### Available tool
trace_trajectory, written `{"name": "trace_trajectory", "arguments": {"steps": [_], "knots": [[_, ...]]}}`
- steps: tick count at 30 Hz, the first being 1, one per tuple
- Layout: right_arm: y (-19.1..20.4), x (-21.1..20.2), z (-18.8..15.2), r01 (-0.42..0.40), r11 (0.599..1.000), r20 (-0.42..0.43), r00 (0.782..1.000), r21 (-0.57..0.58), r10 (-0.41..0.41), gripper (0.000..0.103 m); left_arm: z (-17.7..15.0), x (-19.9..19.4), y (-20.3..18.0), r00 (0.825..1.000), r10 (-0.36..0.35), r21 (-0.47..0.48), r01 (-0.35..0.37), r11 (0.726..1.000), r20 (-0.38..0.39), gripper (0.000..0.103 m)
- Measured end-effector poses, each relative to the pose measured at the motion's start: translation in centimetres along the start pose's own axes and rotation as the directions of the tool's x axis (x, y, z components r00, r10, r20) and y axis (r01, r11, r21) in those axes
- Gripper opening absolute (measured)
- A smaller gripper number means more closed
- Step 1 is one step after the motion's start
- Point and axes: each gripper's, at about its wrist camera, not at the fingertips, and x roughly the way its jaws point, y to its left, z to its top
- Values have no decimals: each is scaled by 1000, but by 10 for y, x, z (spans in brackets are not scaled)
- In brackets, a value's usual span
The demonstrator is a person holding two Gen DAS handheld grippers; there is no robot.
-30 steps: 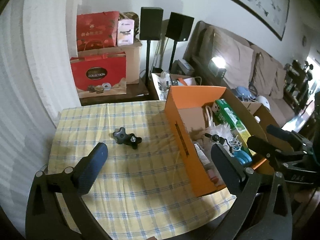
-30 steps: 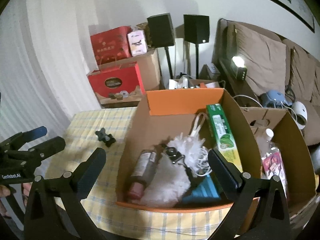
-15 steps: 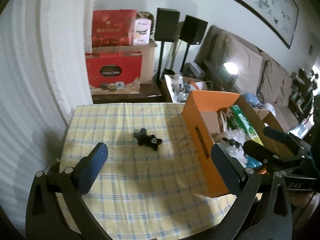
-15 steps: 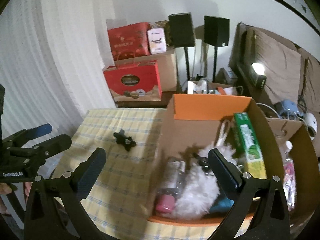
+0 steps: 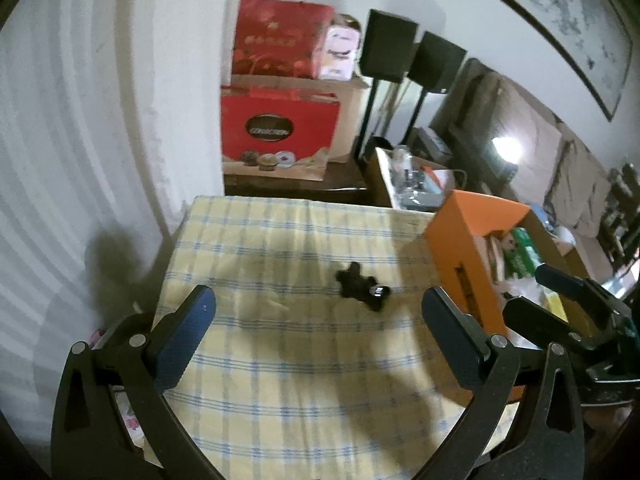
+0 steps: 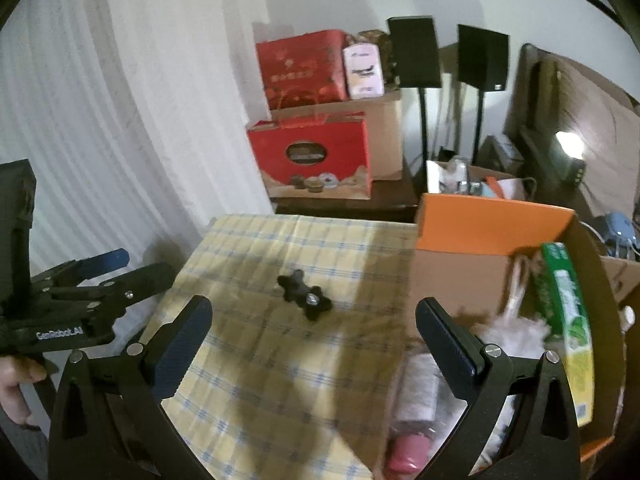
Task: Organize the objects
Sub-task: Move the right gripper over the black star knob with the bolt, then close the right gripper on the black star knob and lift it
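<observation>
A small black knobbed part (image 5: 362,286) (image 6: 305,295) lies on the yellow checked tablecloth (image 5: 280,360) (image 6: 256,360), left of an orange cardboard box (image 5: 466,240) (image 6: 492,226). The box holds a green packet (image 6: 568,320), a white fluffy duster (image 6: 504,330) and a pink-capped bottle (image 6: 416,420). My left gripper (image 5: 316,336) stands open above the cloth, short of the black part, nothing between its fingers. My right gripper (image 6: 312,344) is open too, near the box's left wall. Each gripper shows in the other's view: the right gripper (image 5: 560,300), the left gripper (image 6: 100,276).
Behind the table stand red gift boxes (image 5: 280,132) (image 6: 308,152) on a cardboard carton, two black speakers (image 5: 412,56) (image 6: 448,52) on stands and a cluttered side table (image 5: 416,176). A sofa (image 5: 540,148) runs along the right wall. A hand (image 6: 16,380) holds the left gripper.
Both grippers have swung left, away from the box toward the tablecloth; the black part now sits nearer the centre of both views. Both stay open.
</observation>
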Motion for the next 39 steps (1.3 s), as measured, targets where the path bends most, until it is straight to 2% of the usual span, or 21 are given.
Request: {"name": "trace_trajectory", "arguments": {"steps": [6,11,25,29,34,37,39], "knots": [[14,41,6,-48,999,-45,998,12,48,94,0,17,25,999,31,-28,-32,999,-15,103],[19,73,7,-30,1000,-87,996,-9,29,86,0,29,46,999,47,-57,-49,997,-23,103],[36,153,3,29,996,-131,991,-89,-40,79,-11,52,93,995,75,-134,-82,988,-59,103],[36,175,-4,42,993,-168,984,-106,-60,73,-13,55,100,995,76,-143,-85,986,-67,103],[35,190,-12,46,990,-199,977,-137,-73,70,-17,62,104,995,68,-153,-79,985,-79,103],[35,195,-15,49,986,-202,976,-159,-81,62,-19,65,103,994,61,-151,-74,986,-88,103],[36,197,-16,49,984,-202,976,-169,-83,53,-20,66,102,994,59,-149,-72,986,-91,103]]}}
